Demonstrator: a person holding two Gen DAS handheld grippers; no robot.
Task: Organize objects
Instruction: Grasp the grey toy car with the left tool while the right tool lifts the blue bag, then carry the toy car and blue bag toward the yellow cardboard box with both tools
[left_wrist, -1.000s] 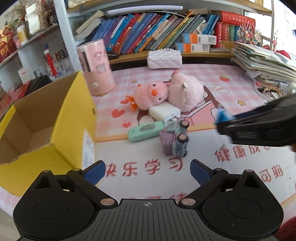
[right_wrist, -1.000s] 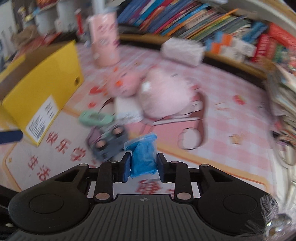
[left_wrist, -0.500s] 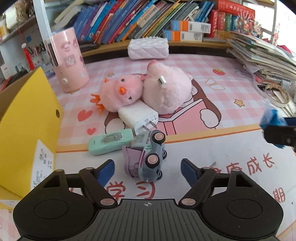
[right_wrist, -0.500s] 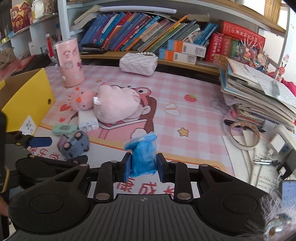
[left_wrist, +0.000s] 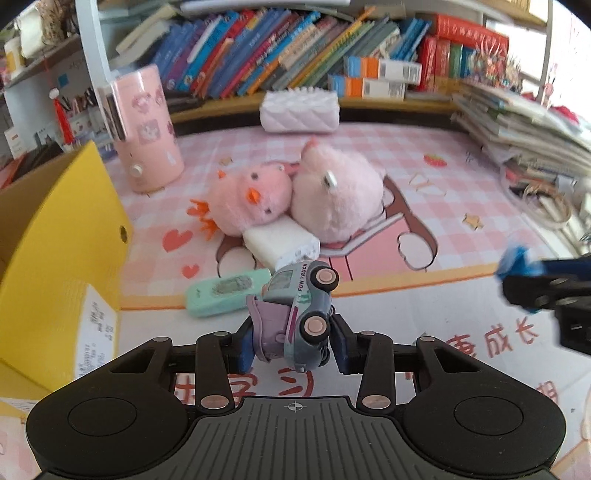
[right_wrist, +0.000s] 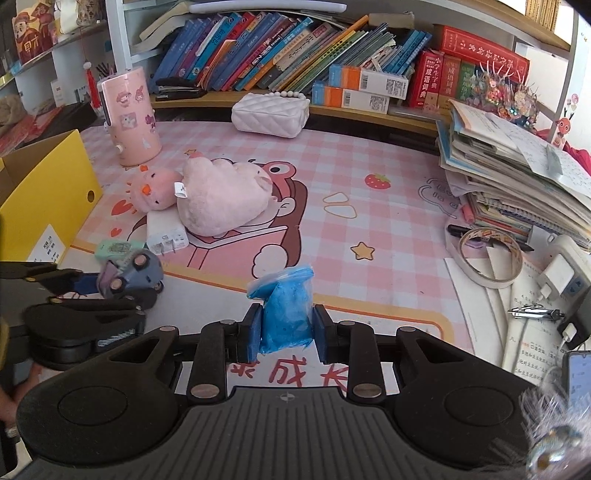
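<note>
A small grey and purple toy truck (left_wrist: 295, 317) lies on its side on the printed mat, wheels facing right. My left gripper (left_wrist: 291, 349) has its jaws closing around it, and both blue pads press on its sides. The right wrist view shows that truck (right_wrist: 129, 275) and the left gripper (right_wrist: 110, 291) at the left. My right gripper (right_wrist: 285, 332) is shut on a blue bag (right_wrist: 286, 310) of blue stuff, held above the mat. In the left wrist view, the right gripper (left_wrist: 517, 273) and the blue bag (left_wrist: 513, 258) sit at the right edge.
An open yellow box (left_wrist: 66, 258) stands at the left. Behind the truck lie a mint case (left_wrist: 225, 291), a white charger (left_wrist: 280, 240) and two pink plush toys (left_wrist: 255, 199). A pink cylinder (left_wrist: 144, 129) and white purse (left_wrist: 299, 110) stand further back. A book pile (right_wrist: 517, 177) fills the right.
My left gripper moved forward to the toy truck and its jaws came together on it. The right gripper swung away to the right with the blue bag still in it.
</note>
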